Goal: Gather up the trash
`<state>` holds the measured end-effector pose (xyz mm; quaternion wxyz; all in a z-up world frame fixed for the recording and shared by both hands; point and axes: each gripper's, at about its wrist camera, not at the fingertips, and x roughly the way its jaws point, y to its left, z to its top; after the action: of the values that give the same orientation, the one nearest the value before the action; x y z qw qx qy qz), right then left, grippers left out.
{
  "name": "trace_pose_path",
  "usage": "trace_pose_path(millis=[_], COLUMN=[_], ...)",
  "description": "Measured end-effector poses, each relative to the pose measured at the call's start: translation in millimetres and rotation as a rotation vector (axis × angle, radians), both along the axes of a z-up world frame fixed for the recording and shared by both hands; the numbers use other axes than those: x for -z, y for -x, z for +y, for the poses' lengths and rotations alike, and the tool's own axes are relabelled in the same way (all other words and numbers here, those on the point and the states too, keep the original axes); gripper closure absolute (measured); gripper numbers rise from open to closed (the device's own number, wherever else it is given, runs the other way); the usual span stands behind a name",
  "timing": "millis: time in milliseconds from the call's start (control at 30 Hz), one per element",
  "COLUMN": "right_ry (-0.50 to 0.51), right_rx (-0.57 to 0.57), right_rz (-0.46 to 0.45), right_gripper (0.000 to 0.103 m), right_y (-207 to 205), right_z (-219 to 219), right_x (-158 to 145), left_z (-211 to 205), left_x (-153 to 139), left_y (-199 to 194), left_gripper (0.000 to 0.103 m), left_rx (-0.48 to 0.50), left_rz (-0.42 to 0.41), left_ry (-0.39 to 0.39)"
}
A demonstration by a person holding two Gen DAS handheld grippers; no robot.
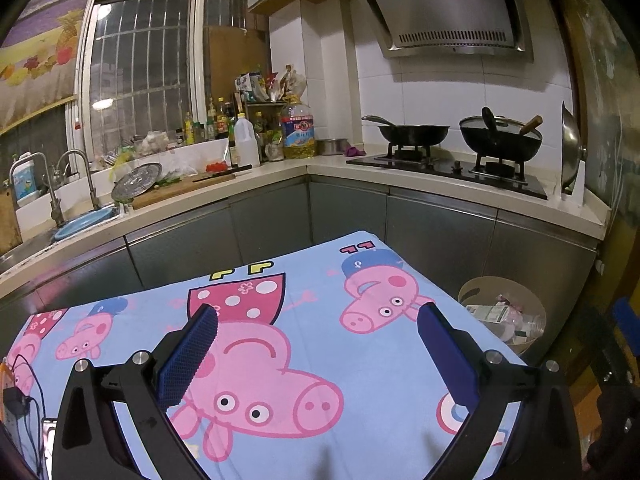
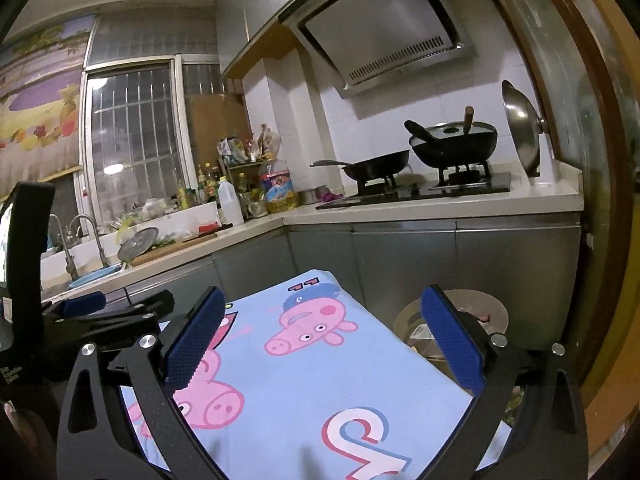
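Observation:
A round beige trash bin (image 1: 503, 309) stands on the floor right of the table, holding paper scraps and wrappers; it also shows in the right wrist view (image 2: 476, 308), partly behind a blue pad. My left gripper (image 1: 318, 320) is open and empty above the blue cartoon-pig tablecloth (image 1: 360, 380). My right gripper (image 2: 322, 312) is open and empty above the same cloth (image 2: 320, 392), near its right edge. The left gripper's body (image 2: 100, 312) shows at the left of the right wrist view. No loose trash shows on the cloth.
Grey cabinets and an L-shaped counter (image 1: 280, 168) lie behind the table, with a sink (image 1: 80, 216), bottles (image 1: 296, 128) and a stove with two woks (image 1: 500, 140). A wooden door frame (image 2: 592, 160) stands at the right.

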<state>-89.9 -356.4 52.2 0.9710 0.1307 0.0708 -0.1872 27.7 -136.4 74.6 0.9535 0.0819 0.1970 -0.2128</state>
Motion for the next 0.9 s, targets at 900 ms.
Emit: trace_pose_path(millis=[900], right_ry=[-0.064], right_rx=[-0.004], right_rz=[0.032], right_gripper=[0.006], right_y=[-4.3], right_z=[-11.2], right_x=[7.4], left_z=[-0.9], left_x=[-6.5], left_y=[6.1], left_gripper=[0.004], left_rx=[0.014], left_rz=[-0.006], left_ry=[-0.002])
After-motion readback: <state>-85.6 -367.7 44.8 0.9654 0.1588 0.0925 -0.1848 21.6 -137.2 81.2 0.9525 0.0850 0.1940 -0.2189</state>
